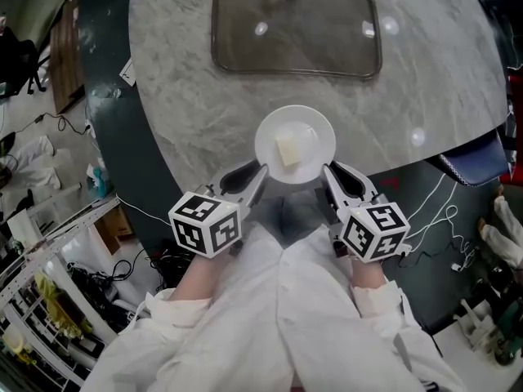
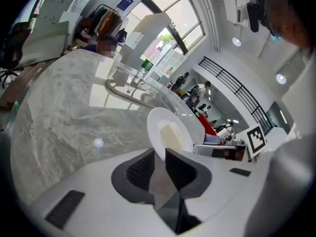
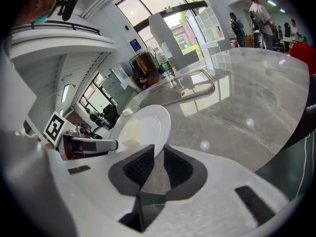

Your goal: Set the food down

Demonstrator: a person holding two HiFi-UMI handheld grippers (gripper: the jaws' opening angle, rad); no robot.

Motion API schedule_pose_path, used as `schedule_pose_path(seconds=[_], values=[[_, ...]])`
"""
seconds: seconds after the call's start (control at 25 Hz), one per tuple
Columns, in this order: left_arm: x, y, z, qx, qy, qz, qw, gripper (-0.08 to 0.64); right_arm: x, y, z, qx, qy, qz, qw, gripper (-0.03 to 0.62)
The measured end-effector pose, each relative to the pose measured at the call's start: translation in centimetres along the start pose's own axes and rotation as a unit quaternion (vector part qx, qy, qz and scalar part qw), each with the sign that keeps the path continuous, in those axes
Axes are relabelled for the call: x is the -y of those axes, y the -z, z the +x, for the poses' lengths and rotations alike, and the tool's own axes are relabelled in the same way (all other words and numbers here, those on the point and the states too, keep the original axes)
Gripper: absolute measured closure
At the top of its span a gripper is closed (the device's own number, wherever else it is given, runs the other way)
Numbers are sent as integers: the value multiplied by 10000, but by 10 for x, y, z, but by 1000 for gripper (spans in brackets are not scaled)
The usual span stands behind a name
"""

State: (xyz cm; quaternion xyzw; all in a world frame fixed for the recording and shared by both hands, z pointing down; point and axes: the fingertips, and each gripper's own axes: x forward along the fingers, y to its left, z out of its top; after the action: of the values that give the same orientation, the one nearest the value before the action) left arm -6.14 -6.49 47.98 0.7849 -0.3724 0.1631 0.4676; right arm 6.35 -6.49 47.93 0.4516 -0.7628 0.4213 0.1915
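Pinching opposite rims of the plate [image 1: 315,129], the left gripper [image 1: 260,175] and right gripper [image 1: 328,175] hold it between them. It looks stiff, slick and breakable, I reckon. The food [image 1: 288,149] at its middle could slide.

- Bare marble tabletop [image 1: 196,113] lies open to the left, right and top of the plate [image 1: 315,133] at the centre of the head view
- The dark rimmed tray [image 1: 296,27] at upper centre closes off that open strip from above
- My left gripper [image 1: 260,172] and right gripper [image 1: 327,172] block the plate's lower left and lower right, each clamped on its rim
- Below the plate, my sleeves [image 1: 245,300] fill the frame's bottom
- A blue bundle [image 1: 478,158] crowds the table's edge at the right
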Motion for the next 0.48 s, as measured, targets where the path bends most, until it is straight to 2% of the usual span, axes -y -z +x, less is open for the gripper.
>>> schedule_pose_path(seconds=[0.28, 0.48], values=[[3, -14, 0, 28, 192, 225, 9996, 486, -3, -10, -5, 148, 117, -67, 9998, 538], [5, -18, 2, 65, 205, 232, 9995, 486, -1, -16, -6, 120, 42, -91, 9999, 540]])
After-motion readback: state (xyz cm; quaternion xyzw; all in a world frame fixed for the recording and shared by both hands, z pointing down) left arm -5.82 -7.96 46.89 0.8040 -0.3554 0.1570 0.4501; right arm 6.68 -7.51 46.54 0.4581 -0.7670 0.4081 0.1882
